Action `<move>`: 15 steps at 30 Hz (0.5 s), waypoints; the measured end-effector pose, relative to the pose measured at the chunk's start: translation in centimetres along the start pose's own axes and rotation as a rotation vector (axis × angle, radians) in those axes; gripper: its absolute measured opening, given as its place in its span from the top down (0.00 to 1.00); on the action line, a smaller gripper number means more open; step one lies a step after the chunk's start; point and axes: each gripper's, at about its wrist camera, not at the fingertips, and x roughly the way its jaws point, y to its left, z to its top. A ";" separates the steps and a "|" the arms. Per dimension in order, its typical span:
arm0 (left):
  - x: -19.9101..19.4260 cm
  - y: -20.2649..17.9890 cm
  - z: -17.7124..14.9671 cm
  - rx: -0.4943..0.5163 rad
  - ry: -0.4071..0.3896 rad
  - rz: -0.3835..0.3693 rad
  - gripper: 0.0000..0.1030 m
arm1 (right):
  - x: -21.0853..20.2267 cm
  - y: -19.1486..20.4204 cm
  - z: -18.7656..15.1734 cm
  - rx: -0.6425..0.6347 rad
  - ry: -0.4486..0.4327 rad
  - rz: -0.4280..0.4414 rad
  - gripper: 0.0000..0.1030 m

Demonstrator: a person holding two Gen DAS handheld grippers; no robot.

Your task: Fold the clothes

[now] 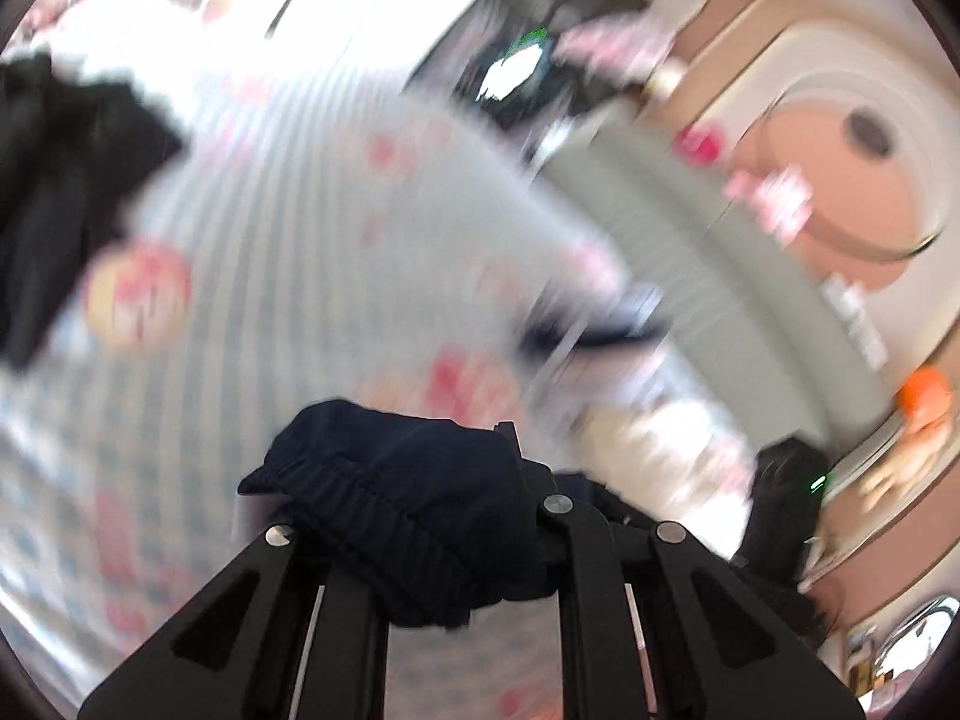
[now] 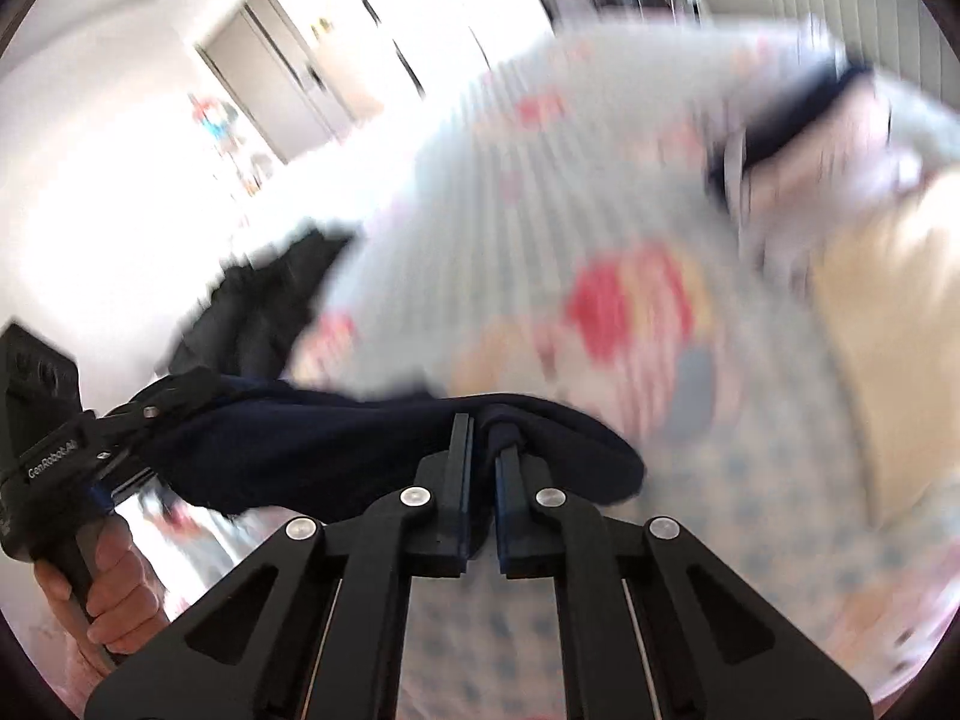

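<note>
A navy garment with a gathered elastic waistband (image 1: 396, 504) hangs bunched over my left gripper (image 1: 480, 468), whose fingers are shut on it. In the right wrist view the same navy cloth (image 2: 312, 450) stretches between both grippers. My right gripper (image 2: 485, 426) is shut on a fold of it. The left gripper (image 2: 150, 405), held by a hand (image 2: 114, 588), grips the cloth's other end at the far left. Both hold it lifted above the bed.
A bed with a striped, cartoon-printed cover (image 1: 312, 210) lies below. A black garment (image 1: 54, 180) lies on it at the left, also in the right wrist view (image 2: 264, 306). Another dark garment (image 2: 780, 120) lies at the far right. The views are motion-blurred.
</note>
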 end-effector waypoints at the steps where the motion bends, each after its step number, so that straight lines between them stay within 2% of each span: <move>1: -1.3 -0.7 1.1 0.008 -0.055 -0.018 0.87 | -1.0 1.1 1.0 -0.016 -0.049 0.013 0.96; 2: -2.0 -1.0 1.4 0.011 -0.075 -0.020 0.87 | -2.1 1.8 1.9 -0.033 -0.091 0.024 0.96; 3: -1.8 -0.8 1.0 0.012 -0.056 0.000 0.87 | -2.9 2.5 2.5 -0.047 -0.119 0.027 0.96; 5: -0.5 0.4 -0.4 0.006 0.016 0.060 0.87 | -2.8 3.1 2.1 -0.062 -0.100 -0.006 0.96; 8: 1.1 2.9 -3.8 -0.043 0.137 0.104 0.87 | 0.5 1.3 -1.6 -0.030 0.053 -0.092 0.96; 11: 2.5 5.4 -7.3 -0.093 0.257 0.142 0.87 | 3.0 -1.5 -5.7 0.066 0.185 -0.118 0.96; 12: 3.0 6.3 -8.4 -0.110 0.296 0.155 0.87 | 3.1 -2.0 -6.4 0.075 0.198 -0.130 0.96; 15: 2.3 6.6 -9.5 -0.123 0.307 0.169 0.87 | 2.9 -3.4 -7.6 0.086 0.216 -0.173 0.95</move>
